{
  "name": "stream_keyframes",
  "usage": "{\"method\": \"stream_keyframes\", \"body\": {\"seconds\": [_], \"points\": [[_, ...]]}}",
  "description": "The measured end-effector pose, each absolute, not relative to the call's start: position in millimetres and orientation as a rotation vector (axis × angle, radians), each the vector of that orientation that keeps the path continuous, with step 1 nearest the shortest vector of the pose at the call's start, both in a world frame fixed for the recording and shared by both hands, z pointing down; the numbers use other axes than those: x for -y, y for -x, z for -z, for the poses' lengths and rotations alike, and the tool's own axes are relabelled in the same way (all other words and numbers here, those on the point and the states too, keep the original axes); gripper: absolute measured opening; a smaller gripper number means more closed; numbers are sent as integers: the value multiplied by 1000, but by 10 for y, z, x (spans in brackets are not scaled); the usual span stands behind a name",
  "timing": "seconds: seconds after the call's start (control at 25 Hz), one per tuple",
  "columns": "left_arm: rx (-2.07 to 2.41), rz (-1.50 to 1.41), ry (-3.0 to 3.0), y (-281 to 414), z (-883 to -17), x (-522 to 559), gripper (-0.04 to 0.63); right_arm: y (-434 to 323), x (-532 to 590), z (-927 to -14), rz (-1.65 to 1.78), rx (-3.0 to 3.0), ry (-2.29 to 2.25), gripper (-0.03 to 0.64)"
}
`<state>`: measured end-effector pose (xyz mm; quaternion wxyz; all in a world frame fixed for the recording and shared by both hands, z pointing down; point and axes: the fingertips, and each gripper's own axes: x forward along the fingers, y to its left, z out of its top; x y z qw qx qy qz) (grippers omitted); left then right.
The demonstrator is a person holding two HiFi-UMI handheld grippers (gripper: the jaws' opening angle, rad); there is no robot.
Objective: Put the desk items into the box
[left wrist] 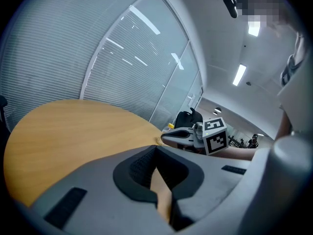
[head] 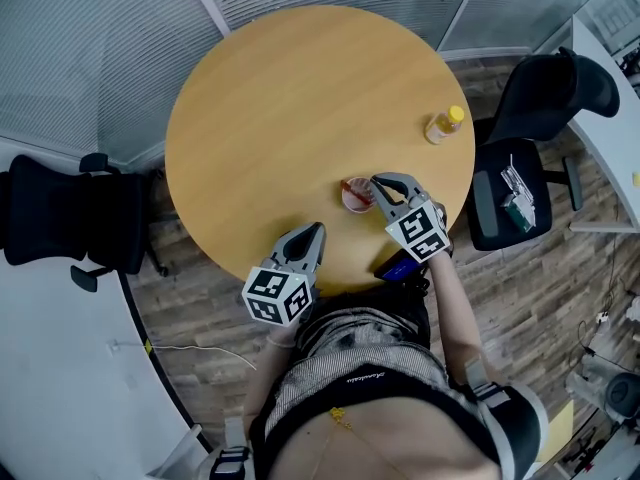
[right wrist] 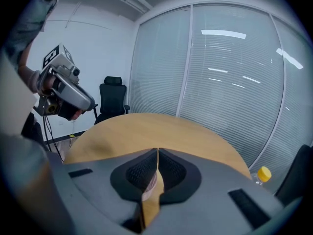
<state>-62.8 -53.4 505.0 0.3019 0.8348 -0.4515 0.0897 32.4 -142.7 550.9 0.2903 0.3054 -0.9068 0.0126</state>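
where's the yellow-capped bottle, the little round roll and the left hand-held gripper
yellow-capped bottle (head: 440, 128), head view, on its clear body
round roll (head: 353, 200), head view, on its left side
left hand-held gripper (head: 317, 228), head view, at its closed jaw tips

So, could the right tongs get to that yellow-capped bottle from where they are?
Probably yes. The bottle stands alone near the far right edge of the table, with only bare wood between it and the right tongs. They are shut, though, so they would have to open first.
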Motion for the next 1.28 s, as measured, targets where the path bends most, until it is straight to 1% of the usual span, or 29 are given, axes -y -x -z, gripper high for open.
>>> {"method": "stream_keyframes", "body": {"seconds": [0.24,0.6,1.28], "points": [[1208,-211,-2236,447,-4956,588,-3,-373,1328,-5123,-37,2508,-811,25],[1258,-167,-2258,308,-4836,680,-3,-235,1049,-4707,-150,2687,-737,25],[1297,-171,-2247,163,-4852,730,-3,-133,879,-4617,-144,2740,-564,21]]}}
